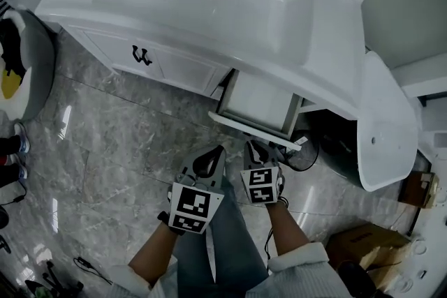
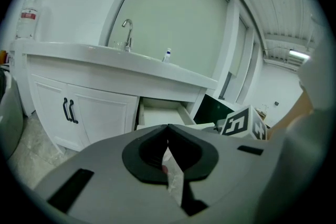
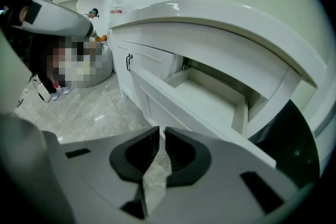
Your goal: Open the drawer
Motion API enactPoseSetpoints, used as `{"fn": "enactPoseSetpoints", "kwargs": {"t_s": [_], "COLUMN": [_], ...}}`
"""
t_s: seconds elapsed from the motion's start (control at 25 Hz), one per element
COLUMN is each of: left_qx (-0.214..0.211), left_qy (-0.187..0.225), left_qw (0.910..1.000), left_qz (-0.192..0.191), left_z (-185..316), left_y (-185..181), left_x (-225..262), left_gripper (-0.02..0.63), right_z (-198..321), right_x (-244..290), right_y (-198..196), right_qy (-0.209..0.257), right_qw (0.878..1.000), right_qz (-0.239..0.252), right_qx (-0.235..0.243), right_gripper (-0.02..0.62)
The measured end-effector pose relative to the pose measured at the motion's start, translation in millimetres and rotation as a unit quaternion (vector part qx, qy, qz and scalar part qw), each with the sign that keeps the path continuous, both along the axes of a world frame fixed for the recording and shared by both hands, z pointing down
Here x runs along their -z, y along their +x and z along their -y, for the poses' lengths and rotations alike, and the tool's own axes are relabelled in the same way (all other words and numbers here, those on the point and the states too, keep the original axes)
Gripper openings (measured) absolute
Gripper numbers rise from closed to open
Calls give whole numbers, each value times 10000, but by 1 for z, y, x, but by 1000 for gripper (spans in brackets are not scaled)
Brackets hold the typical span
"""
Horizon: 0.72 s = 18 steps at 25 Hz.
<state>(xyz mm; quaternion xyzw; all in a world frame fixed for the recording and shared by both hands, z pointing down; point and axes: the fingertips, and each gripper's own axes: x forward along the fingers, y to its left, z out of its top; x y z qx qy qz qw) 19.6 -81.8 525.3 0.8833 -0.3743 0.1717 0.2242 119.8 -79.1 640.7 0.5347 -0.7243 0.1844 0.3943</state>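
Already the vanity drawer (image 1: 262, 102) stands open mid-frame, so the closed left claw (image 1: 219, 150) and barely parted, empty right claw (image 1: 251, 146) likely need only withdraw.

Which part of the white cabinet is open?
The drawer: it is pulled out and you can see inside it. The two doors with black handles beside it are shut.

No legible text (bottle (image 2: 27, 18) label too blurred).

Dim cool light, soft shadows, fisheye vignetting
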Motion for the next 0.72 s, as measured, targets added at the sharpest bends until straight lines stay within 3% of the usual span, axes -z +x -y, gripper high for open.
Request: {"fn": "enactPoseSetpoints", "kwargs": {"t_s": [0.44, 0.72], "left_qx": [187, 253], "left_qy": [300, 453], "left_qw": [9994, 9984], "left_qz": [-58, -225], "left_z": [13, 9], "left_y": [12, 36], "left_x": [77, 132], "left_gripper": [17, 17], "right_z": [7, 8], "right_x": [105, 197], "right_y": [-18, -14], "right_qy": [382, 776], "right_qw": [9940, 9798], "right_qz": [1004, 1817], "right_qx": [-218, -317], "right_gripper": [39, 35]}}
